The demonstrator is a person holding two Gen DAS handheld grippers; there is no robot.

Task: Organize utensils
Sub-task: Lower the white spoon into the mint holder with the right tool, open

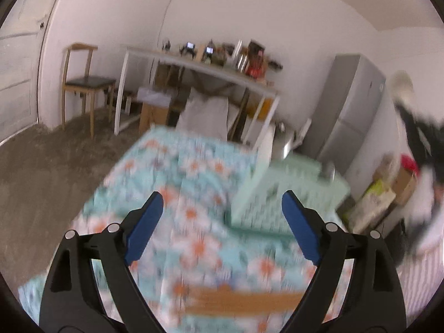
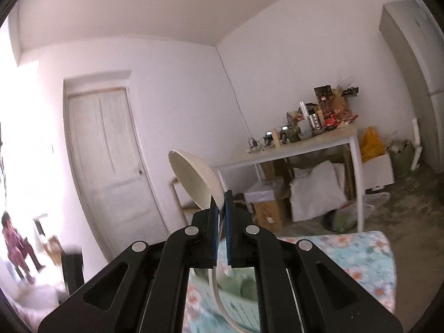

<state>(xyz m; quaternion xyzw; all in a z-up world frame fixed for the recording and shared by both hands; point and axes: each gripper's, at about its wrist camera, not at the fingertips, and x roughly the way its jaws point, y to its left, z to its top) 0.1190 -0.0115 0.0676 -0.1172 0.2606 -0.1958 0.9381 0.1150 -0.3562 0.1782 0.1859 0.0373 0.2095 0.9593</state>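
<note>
- A white ladle is being held by the right hand-held gripper, pads pressed together on the thin handle just below the bowl.
- The ladle's long axis is being kept roughly along the gripper line: bowl up and ahead of the fingertips, handle curving back and down under the jaws.
- A mint green basket is being seen directly beneath the right hand-held gripper, on the floral table; the handle's end is hanging over or into it, which of the two cannot be told.
- The left hand-held gripper is being held wide apart, nothing between the blue pads, nothing being touched.
- A wooden utensil is lying flat on the table just below and between the left jaws, long axis crosswise to them; heavy blur, so the type cannot be told.
- The left hand is being judged nearer to that utensil; a crosswise grasp is probably being set up.
- The basket is lying ahead and right of the left jaws.
- The ladle bowl is being seen raised at the far right of the left view.
</note>
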